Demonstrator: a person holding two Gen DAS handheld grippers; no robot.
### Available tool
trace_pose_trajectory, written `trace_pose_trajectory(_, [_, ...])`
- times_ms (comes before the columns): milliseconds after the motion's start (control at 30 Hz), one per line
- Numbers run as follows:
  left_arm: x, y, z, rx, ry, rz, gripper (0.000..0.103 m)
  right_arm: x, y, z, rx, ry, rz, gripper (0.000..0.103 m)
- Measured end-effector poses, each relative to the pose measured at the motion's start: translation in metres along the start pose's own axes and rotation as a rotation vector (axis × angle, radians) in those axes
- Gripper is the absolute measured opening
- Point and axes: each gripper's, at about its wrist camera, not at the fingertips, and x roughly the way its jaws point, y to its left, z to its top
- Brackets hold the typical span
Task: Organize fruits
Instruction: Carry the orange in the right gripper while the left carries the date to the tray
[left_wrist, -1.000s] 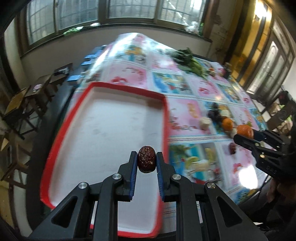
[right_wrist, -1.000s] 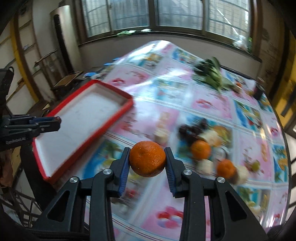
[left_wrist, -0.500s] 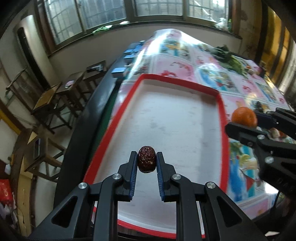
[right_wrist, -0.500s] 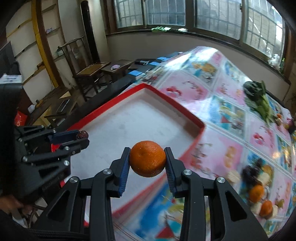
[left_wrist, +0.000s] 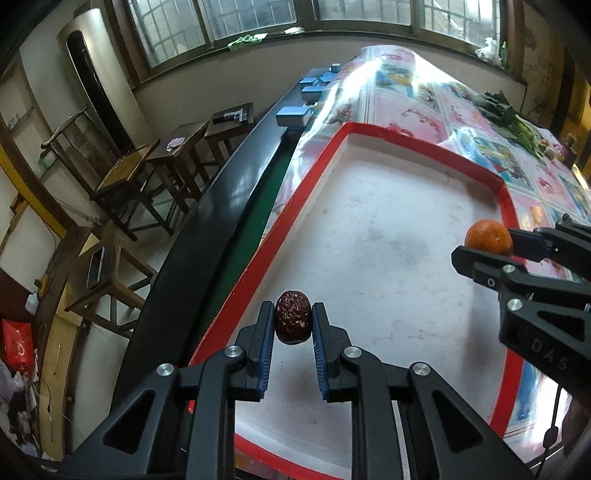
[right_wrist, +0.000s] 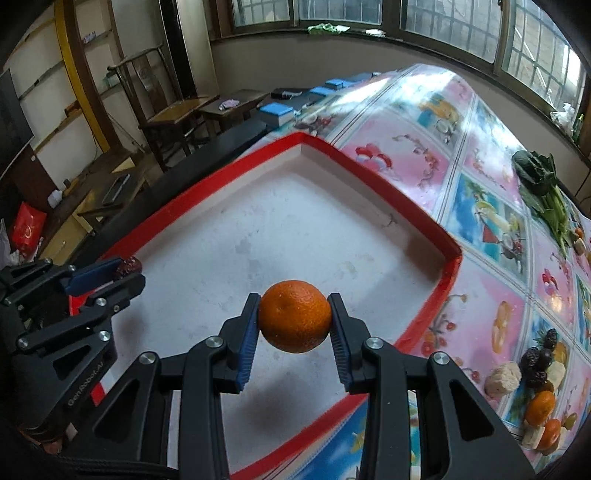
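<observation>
Left gripper (left_wrist: 293, 322) clamps a wrinkled dark-red date (left_wrist: 292, 316) above the red-rimmed white tray's (left_wrist: 421, 147) left edge; right gripper (right_wrist: 294, 316) clamps a round orange mandarin (right_wrist: 294, 316) over the tray's right side.

Grid-paned windows (right_wrist: 436, 22) along pale far wall, daylight glare beneath. Tall white standing air conditioner (left_wrist: 92, 81) in corner. Dark wooden desks and chairs (left_wrist: 162, 162) on tiled floor. Red plastic bag (left_wrist: 16, 343) by floor clutter.
</observation>
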Motion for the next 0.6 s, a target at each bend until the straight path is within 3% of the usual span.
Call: trace_pose_trajectory(600, [0.017, -0.006, -0.005, -0.018, 0.02, 0.002, 0.021, 0.025, 0.001, -0.008, 0.011, 0.045, -0.001, 0.039])
